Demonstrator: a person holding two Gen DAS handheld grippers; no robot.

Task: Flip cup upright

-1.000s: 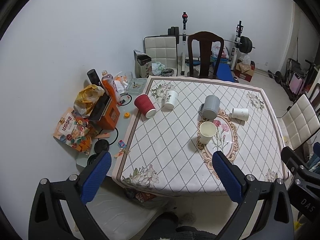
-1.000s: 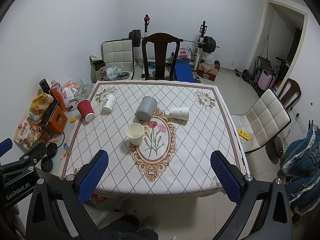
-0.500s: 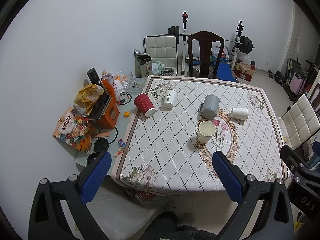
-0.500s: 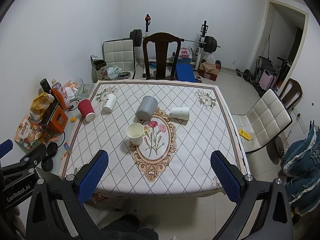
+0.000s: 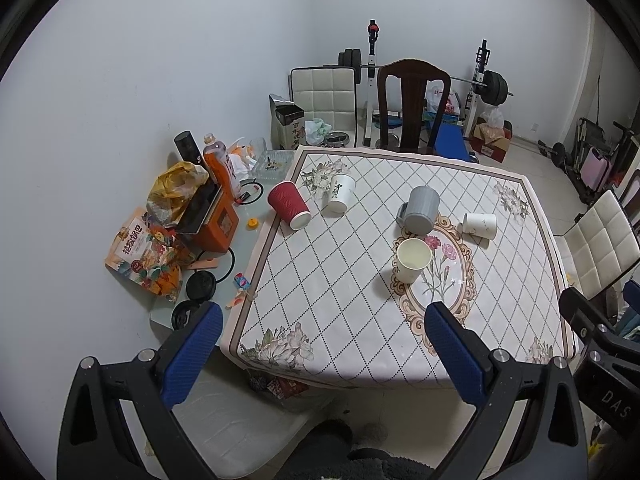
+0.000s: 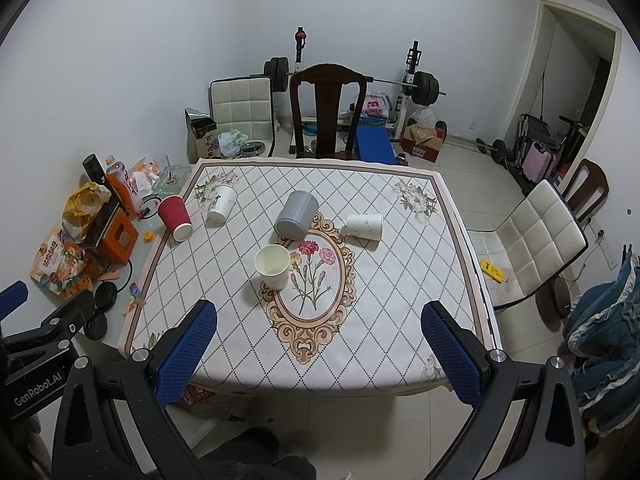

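Several cups are on the patterned tablecloth (image 6: pixel 376 320). A cream paper cup (image 6: pixel 273 267) (image 5: pixel 412 260) stands upright near the middle. A grey mug (image 6: pixel 297 216) (image 5: pixel 420 209), a red ribbed cup (image 6: pixel 175 218) (image 5: pixel 289 205) and a white printed cup (image 6: pixel 222 203) (image 5: pixel 340 193) stand upside down. A white speckled cup (image 6: pixel 365 227) (image 5: pixel 480 225) lies on its side at the right. My left gripper (image 5: pixel 320 344) and my right gripper (image 6: pixel 320 340) are both open and empty, held above the table's near edge.
A glass side table (image 5: pixel 240 240) at the left holds snack bags, an orange box, a bottle and black lids. A dark wooden chair (image 6: pixel 327 108) stands behind the table. A white padded chair (image 6: pixel 532 240) stands at the right. Gym weights line the back wall.
Both views have shifted very slightly. The cups have not moved and both grippers stay open.
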